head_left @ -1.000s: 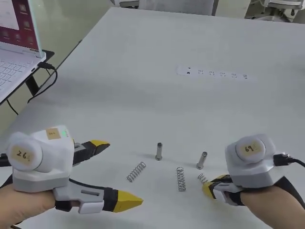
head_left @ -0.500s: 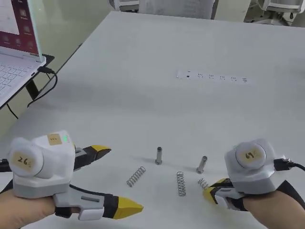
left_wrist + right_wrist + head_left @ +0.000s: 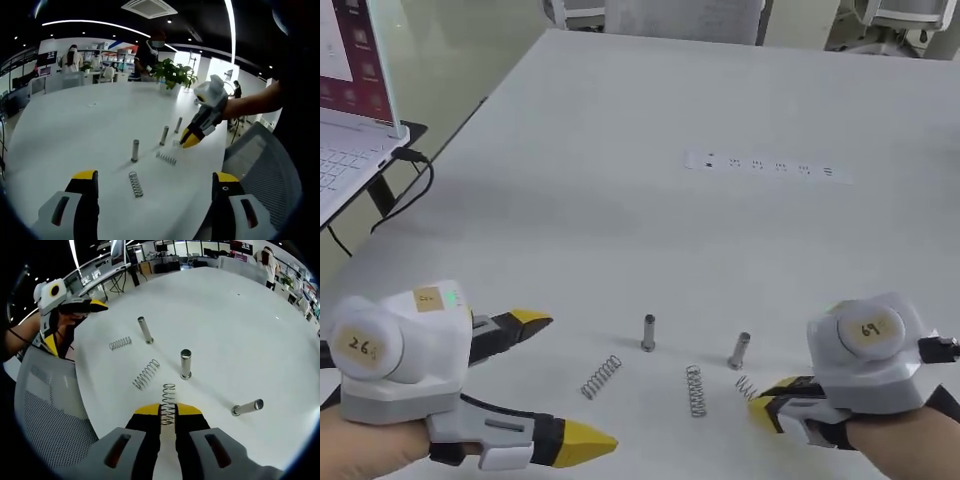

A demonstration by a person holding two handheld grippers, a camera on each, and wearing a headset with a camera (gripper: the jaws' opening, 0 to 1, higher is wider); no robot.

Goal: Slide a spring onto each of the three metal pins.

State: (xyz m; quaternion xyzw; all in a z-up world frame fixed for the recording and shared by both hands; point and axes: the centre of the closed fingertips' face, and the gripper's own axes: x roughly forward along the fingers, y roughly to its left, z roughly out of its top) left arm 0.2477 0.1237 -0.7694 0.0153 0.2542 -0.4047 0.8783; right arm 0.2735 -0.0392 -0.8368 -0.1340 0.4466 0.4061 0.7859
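A large white table (image 3: 720,80) runs from the near edge away to the far side, with an open laptop (image 3: 345,90) off its left edge and a black cable (image 3: 415,185) hanging beside it. The left gripper (image 3: 565,380) hovers at the near left with its yellow-tipped jaws spread wide and nothing between them. The right gripper (image 3: 765,400) sits at the near right, low to the table, with its jaws pinched together on the near end of the third spring (image 3: 168,395), which sticks out forward from the tips toward the pins. A flat white power strip (image 3: 760,165) lies far across the table, well apart from the work. The left pin (image 3: 648,333) stands upright near the middle of the near area, and the middle pin (image 3: 740,350) stands just to its right, close to the right gripper's tips. In the right gripper view the third pin (image 3: 245,407) shows further right, leaning hard; I cannot tell whether it stands or lies. All three pins are bare. The left spring (image 3: 601,376) lies flat on the table, near and left of the left pin. The middle spring (image 3: 695,390) lies flat between the two standing pins, a little nearer than both.
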